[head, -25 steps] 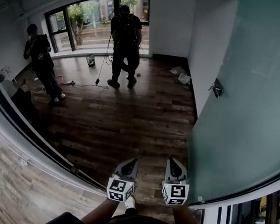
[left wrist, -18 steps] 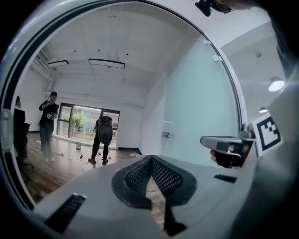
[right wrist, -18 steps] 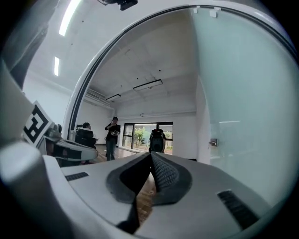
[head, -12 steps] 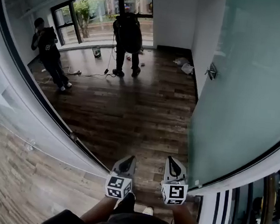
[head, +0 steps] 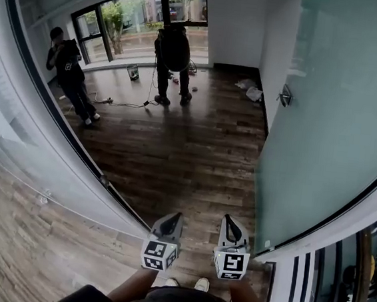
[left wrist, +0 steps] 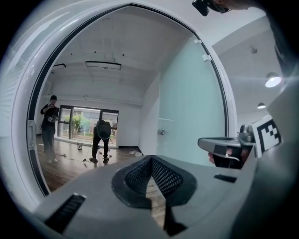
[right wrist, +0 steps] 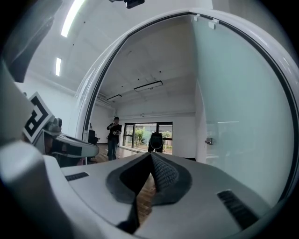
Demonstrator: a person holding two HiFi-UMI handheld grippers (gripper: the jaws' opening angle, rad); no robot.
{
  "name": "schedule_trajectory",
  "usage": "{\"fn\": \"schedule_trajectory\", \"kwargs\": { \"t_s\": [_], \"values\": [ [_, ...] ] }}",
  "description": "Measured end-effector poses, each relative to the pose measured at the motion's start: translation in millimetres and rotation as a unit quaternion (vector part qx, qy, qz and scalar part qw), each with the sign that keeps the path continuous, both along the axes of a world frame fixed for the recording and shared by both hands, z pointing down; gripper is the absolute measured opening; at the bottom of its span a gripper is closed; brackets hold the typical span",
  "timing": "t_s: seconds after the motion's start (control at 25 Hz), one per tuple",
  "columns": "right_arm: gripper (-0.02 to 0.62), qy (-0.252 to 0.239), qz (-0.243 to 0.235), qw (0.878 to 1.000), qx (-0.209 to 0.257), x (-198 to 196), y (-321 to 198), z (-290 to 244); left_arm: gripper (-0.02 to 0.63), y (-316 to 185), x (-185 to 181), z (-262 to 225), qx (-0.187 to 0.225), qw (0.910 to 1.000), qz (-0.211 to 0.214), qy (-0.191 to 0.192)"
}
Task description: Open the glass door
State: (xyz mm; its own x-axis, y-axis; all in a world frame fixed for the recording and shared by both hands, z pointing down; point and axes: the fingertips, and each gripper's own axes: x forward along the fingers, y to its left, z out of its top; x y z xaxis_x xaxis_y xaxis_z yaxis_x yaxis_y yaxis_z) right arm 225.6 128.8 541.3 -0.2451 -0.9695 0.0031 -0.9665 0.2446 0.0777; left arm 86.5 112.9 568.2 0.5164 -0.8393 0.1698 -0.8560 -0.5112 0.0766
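The frosted green glass door (head: 339, 116) stands swung open at the right, with a small metal fitting (head: 285, 95) on its edge. It also fills the right of the left gripper view (left wrist: 187, 107) and of the right gripper view (right wrist: 238, 107). My left gripper (head: 176, 217) and right gripper (head: 227, 219) hang side by side low in the doorway, pointing into the room, apart from the door. Both are shut with nothing between the pads, as the left gripper (left wrist: 152, 158) and right gripper (right wrist: 151, 155) views show.
The dark door frame and glass side panel (head: 57, 126) run along the left. Inside, a person (head: 174, 51) bends over on the dark wood floor and another person (head: 69, 74) stands at the left. A bucket (head: 132, 73), cables and white bags (head: 251, 91) lie near the far windows.
Both grippers have moved forward into the doorway, still shut and side by side. The frame at the left has slid closer, and the middle person has bent over.
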Motion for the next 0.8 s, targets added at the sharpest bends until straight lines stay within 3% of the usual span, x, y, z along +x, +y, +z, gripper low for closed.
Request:
{"fn": "schedule_trajectory", "kwargs": {
  "t_s": [0.2, 0.4, 0.56, 0.8],
  "values": [
    [0.017, 0.006, 0.006, 1.0, 0.02, -23, -11, -16, 0.003, -10, -21, -17, 0.017, 0.9998, 0.004, 0.01],
    [0.017, 0.014, 0.01, 1.0, 0.008, -42, 3, -20, 0.003, 11, -30, -14, 0.0, 0.9996, 0.018, 0.022],
    [0.017, 0.027, 0.004, 0.999, 0.028, -57, -9, -31, 0.003, 0, -39, -17, 0.013, 0.9993, 0.019, 0.029],
    [0.017, 0.034, -0.012, 0.998, 0.045, -84, -23, -30, 0.003, -4, -70, -6, -0.004, 0.9997, 0.011, 0.02]
  ]
}}
